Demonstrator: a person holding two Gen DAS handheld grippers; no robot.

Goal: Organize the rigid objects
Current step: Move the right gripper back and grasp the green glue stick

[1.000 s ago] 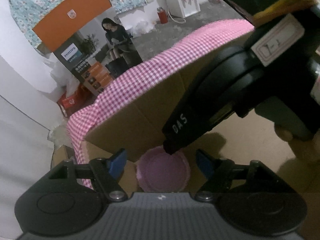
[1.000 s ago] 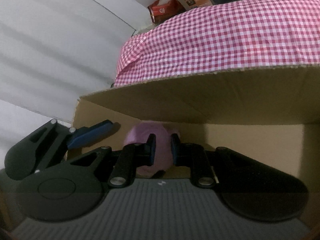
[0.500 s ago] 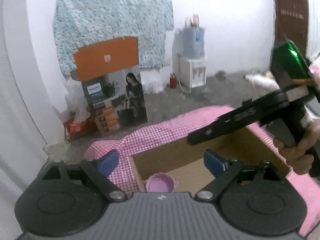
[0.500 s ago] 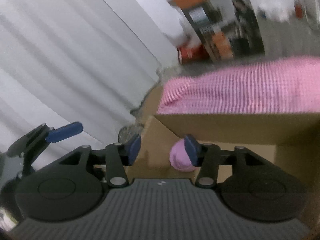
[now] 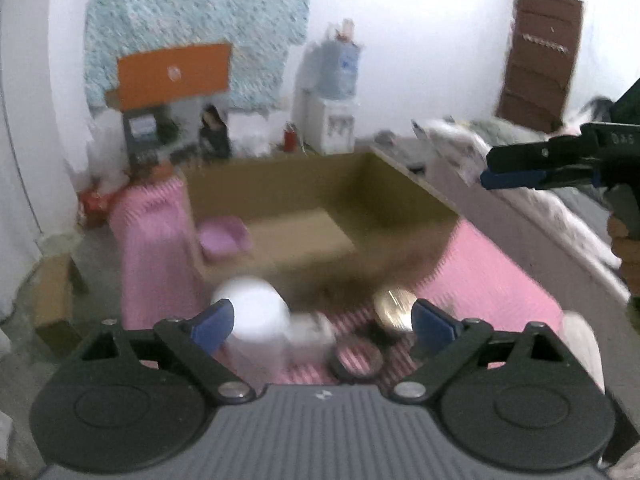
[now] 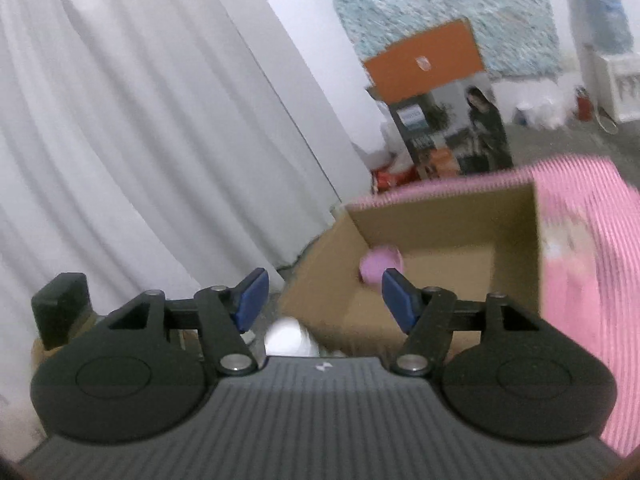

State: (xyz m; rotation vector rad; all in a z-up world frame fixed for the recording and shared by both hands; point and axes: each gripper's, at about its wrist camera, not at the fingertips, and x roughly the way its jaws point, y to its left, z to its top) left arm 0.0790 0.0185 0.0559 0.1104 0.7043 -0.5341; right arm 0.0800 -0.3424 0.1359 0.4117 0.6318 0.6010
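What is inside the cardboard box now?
Only a pink bowl lies in the box, in a corner. The near wall hides part of the floor, so I cannot exclude something there.

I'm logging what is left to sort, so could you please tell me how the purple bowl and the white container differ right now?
The purple bowl lies inside the cardboard box, in a corner; the white container stands outside it on the pink cloth. The bowl is low and wide; the container is taller with a rounded top. The container sits nearer the left claw than the bowl. Neither is gripped; both are blurred.
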